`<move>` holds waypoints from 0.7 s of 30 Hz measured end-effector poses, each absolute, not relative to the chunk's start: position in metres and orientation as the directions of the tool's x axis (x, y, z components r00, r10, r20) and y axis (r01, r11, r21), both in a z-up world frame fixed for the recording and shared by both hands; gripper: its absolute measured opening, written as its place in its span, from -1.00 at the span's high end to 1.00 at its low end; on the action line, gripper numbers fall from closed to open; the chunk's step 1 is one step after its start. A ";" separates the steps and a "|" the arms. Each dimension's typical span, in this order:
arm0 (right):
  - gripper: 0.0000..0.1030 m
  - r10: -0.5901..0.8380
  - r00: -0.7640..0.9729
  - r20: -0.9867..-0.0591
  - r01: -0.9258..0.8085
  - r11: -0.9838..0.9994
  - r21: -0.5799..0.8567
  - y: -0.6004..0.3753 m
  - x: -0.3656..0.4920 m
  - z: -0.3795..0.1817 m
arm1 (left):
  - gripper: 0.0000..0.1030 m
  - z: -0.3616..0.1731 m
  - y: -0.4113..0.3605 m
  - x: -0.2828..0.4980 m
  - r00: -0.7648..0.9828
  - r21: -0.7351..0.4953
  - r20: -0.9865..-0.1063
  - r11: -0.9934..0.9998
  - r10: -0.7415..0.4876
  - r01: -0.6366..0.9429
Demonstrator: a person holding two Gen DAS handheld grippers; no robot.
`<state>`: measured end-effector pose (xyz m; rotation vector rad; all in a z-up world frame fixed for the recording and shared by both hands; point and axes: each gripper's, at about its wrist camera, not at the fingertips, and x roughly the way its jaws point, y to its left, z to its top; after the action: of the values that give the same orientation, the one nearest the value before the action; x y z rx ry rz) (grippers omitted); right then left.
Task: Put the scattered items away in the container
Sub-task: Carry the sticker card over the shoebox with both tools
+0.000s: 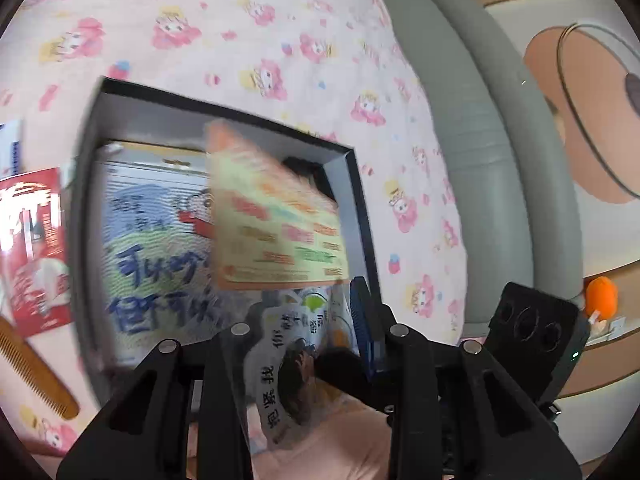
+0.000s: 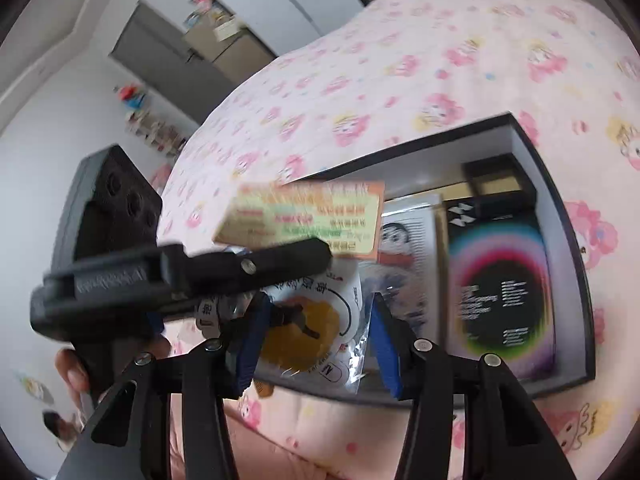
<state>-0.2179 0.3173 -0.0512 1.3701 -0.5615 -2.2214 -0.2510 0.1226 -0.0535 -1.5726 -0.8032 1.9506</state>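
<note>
A dark open box [image 1: 360, 200] lies on the pink cartoon-print bed; it also shows in the right wrist view [image 2: 560, 208]. Inside lie a blue-lettered cartoon packet [image 1: 156, 240] and a black rainbow-ring box [image 2: 500, 288]. A yellow-orange printed card box [image 1: 276, 216] hangs blurred over the container, above my left gripper [image 1: 304, 332], whose jaws stand apart; it also shows in the right wrist view [image 2: 304, 216], just above the left gripper's finger [image 2: 280, 260]. My right gripper [image 2: 316, 340] is open around a white round-sticker packet [image 2: 316, 328] at the container's near edge.
A red packet [image 1: 32, 248], a brown comb [image 1: 36, 372] and a white-blue box [image 1: 10, 148] lie on the bed left of the container. A grey padded headboard [image 1: 480, 140] runs along the bed's right side. An orange toy [image 1: 600, 292] sits beyond it.
</note>
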 end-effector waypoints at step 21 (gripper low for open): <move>0.12 -0.356 -0.381 -0.853 -0.039 -0.916 0.400 0.298 -0.255 -0.128 | 0.39 -0.114 0.147 -0.265 -0.140 -0.515 -0.855 -0.851 0.500 0.108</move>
<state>-0.2546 0.2981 -0.1283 1.6211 -0.5344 -2.4008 -0.2648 0.1471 -0.1141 -1.8567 -0.6853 2.0748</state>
